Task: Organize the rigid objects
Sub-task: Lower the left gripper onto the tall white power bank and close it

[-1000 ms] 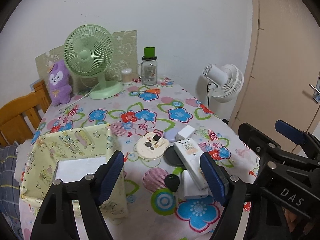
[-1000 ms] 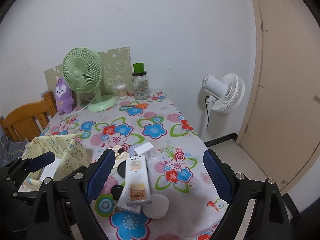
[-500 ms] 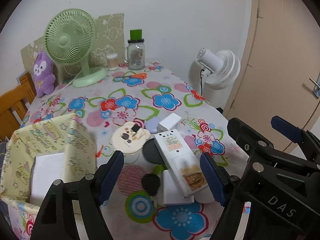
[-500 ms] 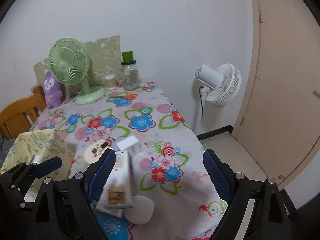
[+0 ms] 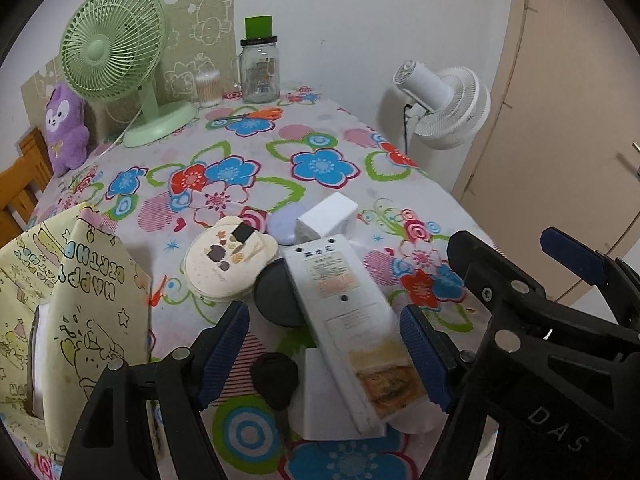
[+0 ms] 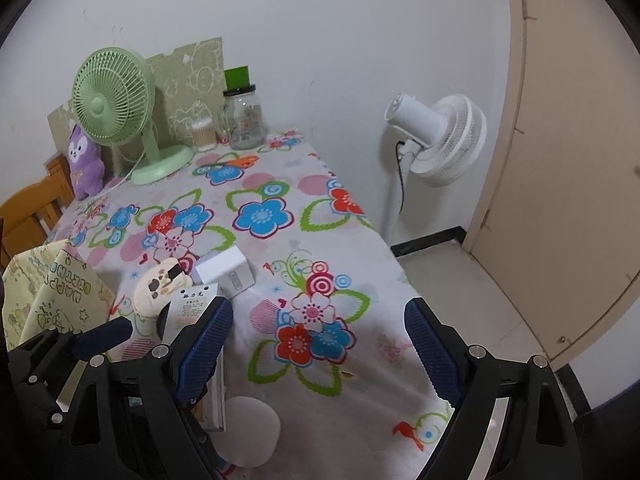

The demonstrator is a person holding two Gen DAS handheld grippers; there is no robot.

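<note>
The long white remote [image 5: 352, 328] lies tilted across a black disc [image 5: 276, 296] and a white block [image 5: 328, 400] near the bench's [image 5: 320, 136] front edge, between the left gripper's [image 5: 324, 356] wide-spread, empty jaws. The right gripper [image 6: 316, 356], jaws equally wide and empty, hovers just beside it over bare floral cloth.

White remote [image 5: 352, 328] atop clutter pile

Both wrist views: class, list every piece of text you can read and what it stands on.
"HAPPY BIRTHDAY", seen upside down, on the yellow gift bag.
"DAS" on the right claw's black body, in the left wrist view.
Labels on the long white device and the glass jar: too small to read.
</note>
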